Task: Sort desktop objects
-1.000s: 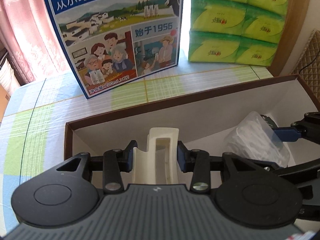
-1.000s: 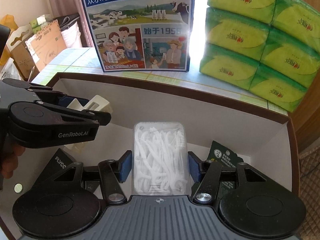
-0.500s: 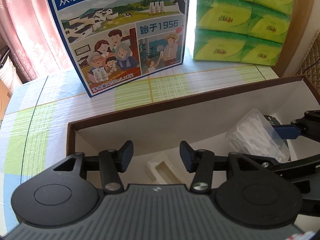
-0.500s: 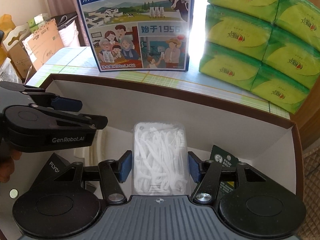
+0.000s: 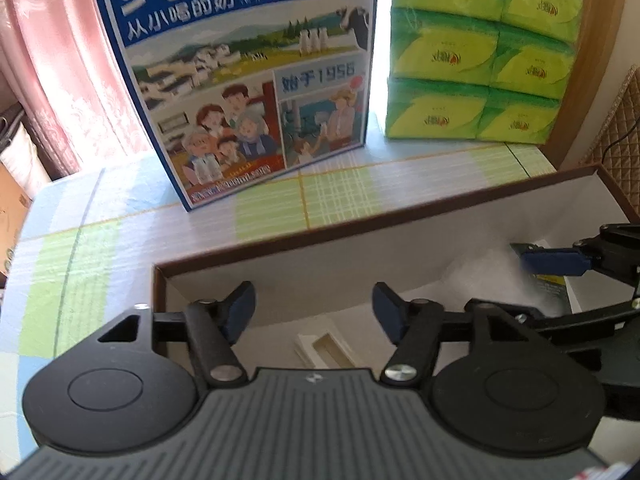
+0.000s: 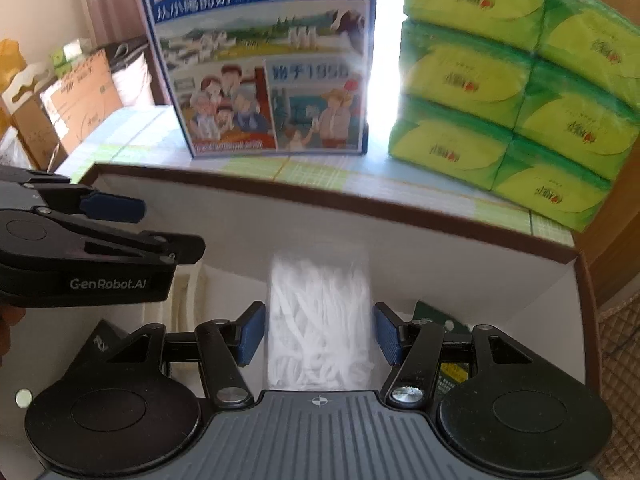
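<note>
At the left, the left gripper (image 5: 314, 312) is seen spread apart and empty above the brown-rimmed cardboard box (image 5: 280, 236); the cream plastic holder (image 5: 325, 350) lies on the box floor just below it. Toward the middle, the bag of white floss picks (image 6: 318, 320) sits between the blue pads (image 6: 251, 334) of the right gripper (image 6: 318, 334), whose jaws stand apart with small gaps, so release into the box is judged under way. Next, withdrawal of both grippers is called for, clear of the green packet (image 6: 434, 314) at the right.
</note>
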Action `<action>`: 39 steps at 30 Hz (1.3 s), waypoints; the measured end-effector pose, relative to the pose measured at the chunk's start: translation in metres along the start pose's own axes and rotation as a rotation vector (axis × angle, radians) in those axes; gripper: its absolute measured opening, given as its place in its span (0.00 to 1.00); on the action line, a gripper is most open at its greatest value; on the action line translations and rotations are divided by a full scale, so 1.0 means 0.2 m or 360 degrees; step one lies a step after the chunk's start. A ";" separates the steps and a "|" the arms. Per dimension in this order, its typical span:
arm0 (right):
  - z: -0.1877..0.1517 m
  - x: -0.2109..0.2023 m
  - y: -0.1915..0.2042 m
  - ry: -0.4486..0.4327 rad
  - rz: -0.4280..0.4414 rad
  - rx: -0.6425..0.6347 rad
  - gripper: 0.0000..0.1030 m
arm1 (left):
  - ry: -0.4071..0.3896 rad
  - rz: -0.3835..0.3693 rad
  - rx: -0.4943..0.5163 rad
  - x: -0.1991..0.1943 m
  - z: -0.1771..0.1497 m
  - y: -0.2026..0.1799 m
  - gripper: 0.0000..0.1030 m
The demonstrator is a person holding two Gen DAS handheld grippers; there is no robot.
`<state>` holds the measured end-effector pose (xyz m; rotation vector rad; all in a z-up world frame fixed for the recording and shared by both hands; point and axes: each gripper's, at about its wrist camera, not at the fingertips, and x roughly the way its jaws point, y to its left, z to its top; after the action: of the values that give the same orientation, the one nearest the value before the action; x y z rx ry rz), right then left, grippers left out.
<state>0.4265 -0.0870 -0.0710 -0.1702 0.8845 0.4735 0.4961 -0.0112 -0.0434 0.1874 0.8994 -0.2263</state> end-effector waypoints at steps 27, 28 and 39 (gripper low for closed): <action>-0.15 -0.45 0.02 -0.0165 0.0025 0.0141 0.98 | -0.0186 0.0025 -0.0075 -0.50 -0.13 0.04 0.89; -0.16 -0.47 0.02 -0.0173 0.0024 0.0147 0.98 | -0.0192 0.0026 -0.0076 -0.52 -0.14 0.04 0.89; -0.28 -0.71 0.09 -0.0244 0.0004 0.0157 0.98 | -0.0250 0.0050 -0.0089 -0.80 -0.27 -0.06 0.93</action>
<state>0.3018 -0.1359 0.0039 -0.0419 0.7562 0.4384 0.3549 0.0097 0.0495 0.1300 0.7453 -0.1839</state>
